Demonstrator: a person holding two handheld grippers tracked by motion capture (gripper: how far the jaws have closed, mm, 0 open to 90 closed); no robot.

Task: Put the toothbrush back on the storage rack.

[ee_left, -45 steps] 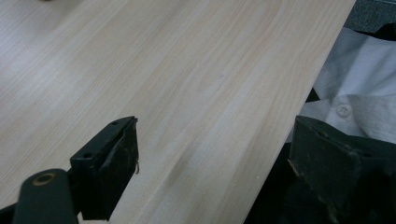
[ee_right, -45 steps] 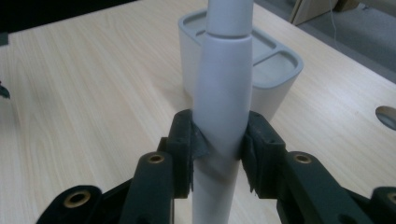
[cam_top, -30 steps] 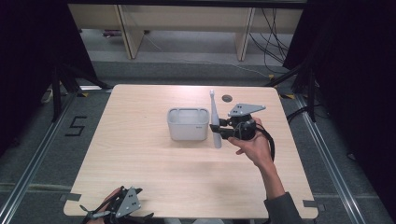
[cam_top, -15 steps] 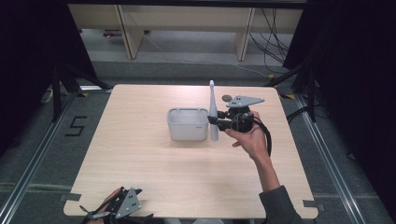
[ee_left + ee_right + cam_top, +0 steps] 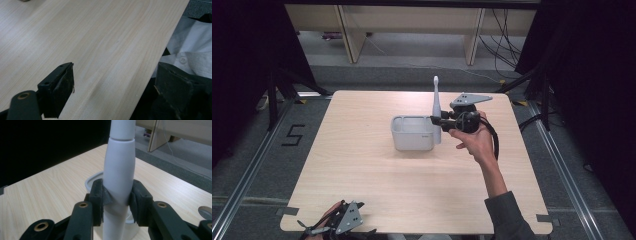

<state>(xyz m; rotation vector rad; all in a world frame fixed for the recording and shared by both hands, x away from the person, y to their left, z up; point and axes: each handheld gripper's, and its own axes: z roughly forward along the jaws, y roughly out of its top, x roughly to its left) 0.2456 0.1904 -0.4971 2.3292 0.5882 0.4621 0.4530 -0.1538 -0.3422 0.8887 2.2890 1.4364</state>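
A white toothbrush-like wand (image 5: 436, 105) stands upright in my right gripper (image 5: 438, 121), which is shut on its thick lower handle. In the right gripper view the pads (image 5: 136, 195) press on the white handle (image 5: 119, 170) from both sides. The wand hangs over the right end of a grey open bin (image 5: 409, 141) at the table's middle, whose rim (image 5: 90, 182) lies just behind the handle. My left gripper (image 5: 319, 228) rests at the table's near left edge. Its jaws (image 5: 115, 77) stand wide open over bare wood with nothing between them.
The light wooden table (image 5: 362, 170) has free room on all sides of the bin. Wooden shelving (image 5: 407, 30) and cables lie on the floor beyond the far edge. A white shirt (image 5: 190, 50) is past the table's near edge.
My right gripper has risen with the wand and shifted a little left, bringing it over the bin's right end. The left gripper has stayed put.
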